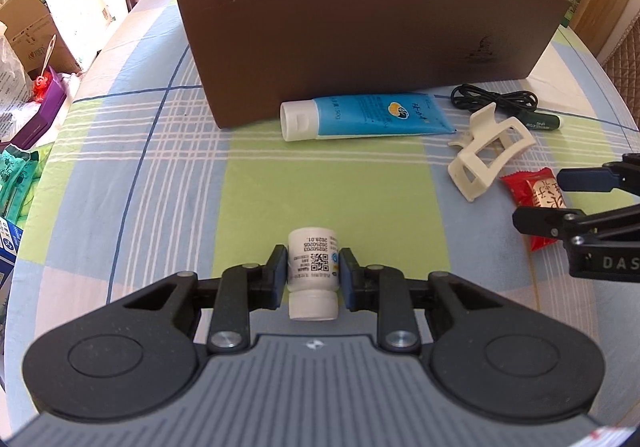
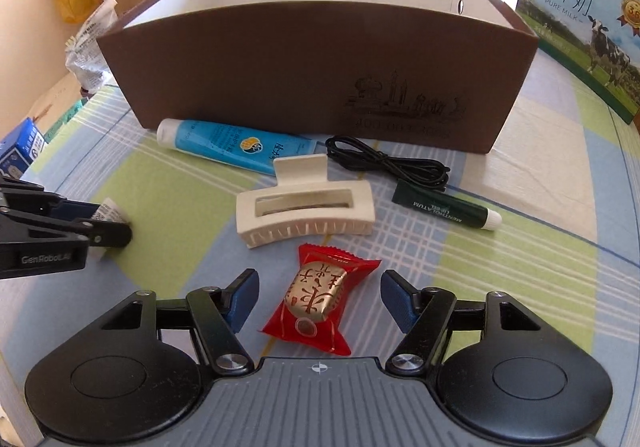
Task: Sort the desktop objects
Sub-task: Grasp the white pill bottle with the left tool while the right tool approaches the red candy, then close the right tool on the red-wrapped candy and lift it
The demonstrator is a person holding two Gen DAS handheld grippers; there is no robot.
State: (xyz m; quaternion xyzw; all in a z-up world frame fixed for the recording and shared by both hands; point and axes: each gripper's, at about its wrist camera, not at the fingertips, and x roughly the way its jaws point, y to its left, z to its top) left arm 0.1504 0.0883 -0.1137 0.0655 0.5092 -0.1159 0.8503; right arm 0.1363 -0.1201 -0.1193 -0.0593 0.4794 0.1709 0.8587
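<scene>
My left gripper (image 1: 313,273) is shut on a small white bottle (image 1: 313,259) with a printed label, low over the checked tablecloth; it also shows at the left of the right wrist view (image 2: 108,225). My right gripper (image 2: 318,299) is open, its fingers on either side of a red and gold candy (image 2: 316,299), not touching it. The candy also shows in the left wrist view (image 1: 536,199). A big brown open box (image 1: 360,31) stands behind. In front of it lie a blue tube (image 1: 360,117), a cream hair claw (image 2: 306,209), a black cable (image 2: 384,161) and a green lip balm (image 2: 444,209).
A milk carton board (image 2: 580,23) stands at the far right. Bags, boxes and packets (image 1: 44,47) crowd the area beyond the table's left edge. The tablecloth (image 1: 160,187) is bare between bottle and box.
</scene>
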